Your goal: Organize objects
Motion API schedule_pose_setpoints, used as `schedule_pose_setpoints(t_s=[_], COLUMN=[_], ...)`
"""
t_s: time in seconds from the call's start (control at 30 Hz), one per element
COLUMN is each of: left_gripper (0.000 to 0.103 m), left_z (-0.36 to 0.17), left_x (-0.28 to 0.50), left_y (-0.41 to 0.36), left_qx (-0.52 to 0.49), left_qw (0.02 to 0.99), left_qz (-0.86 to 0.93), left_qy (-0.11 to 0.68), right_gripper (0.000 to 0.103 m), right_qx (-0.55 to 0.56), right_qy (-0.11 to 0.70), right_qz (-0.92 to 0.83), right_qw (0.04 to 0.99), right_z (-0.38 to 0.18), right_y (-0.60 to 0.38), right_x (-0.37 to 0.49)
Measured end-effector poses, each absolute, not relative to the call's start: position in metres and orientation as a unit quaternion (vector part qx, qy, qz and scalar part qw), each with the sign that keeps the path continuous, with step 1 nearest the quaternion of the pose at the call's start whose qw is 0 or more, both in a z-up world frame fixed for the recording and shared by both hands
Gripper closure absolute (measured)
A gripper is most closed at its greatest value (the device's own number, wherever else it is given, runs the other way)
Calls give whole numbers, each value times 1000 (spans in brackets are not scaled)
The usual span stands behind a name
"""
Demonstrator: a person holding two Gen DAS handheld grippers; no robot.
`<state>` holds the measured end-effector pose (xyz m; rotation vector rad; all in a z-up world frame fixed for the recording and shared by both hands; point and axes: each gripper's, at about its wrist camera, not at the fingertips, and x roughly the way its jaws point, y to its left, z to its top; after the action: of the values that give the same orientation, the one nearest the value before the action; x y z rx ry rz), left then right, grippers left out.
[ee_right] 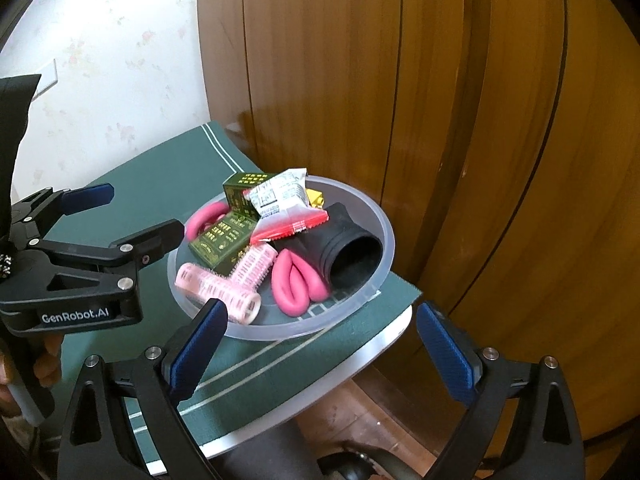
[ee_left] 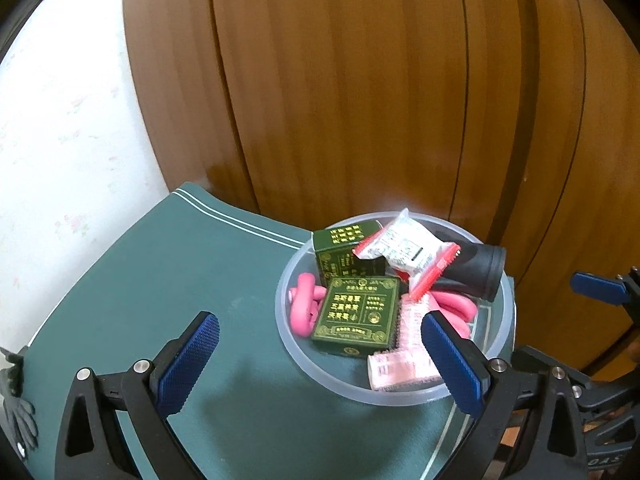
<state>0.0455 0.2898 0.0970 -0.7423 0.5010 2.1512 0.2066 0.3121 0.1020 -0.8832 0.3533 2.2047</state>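
A clear plastic bowl sits on the green mat near the table's right edge. It holds two green boxes, a red-and-white snack packet, a black rubber sleeve, pale pink hair curlers and pink foam loops. My left gripper hovers open at the bowl's near-left side, holding nothing. My right gripper stands wide open and empty over the bowl's near rim. One of its fingers shows at the right edge.
The green mat covers a white-edged table that drops off just right of the bowl. Wooden panelling stands close behind, a papered wall to the left. A hand grips the left gripper's handle.
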Motion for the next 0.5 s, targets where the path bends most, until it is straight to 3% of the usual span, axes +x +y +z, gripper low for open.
schedule_pose_setpoints(t_s=[0.5], left_gripper=[0], left_z=[92], left_x=[49], left_y=[295], left_qx=[-284], left_qw=[388], left_qz=[851], left_qy=[209], right_gripper=[7], right_qx=[-351], right_qy=[128], right_qz=[848], right_qw=[375], right_z=[96], right_y=[310], right_x=[201])
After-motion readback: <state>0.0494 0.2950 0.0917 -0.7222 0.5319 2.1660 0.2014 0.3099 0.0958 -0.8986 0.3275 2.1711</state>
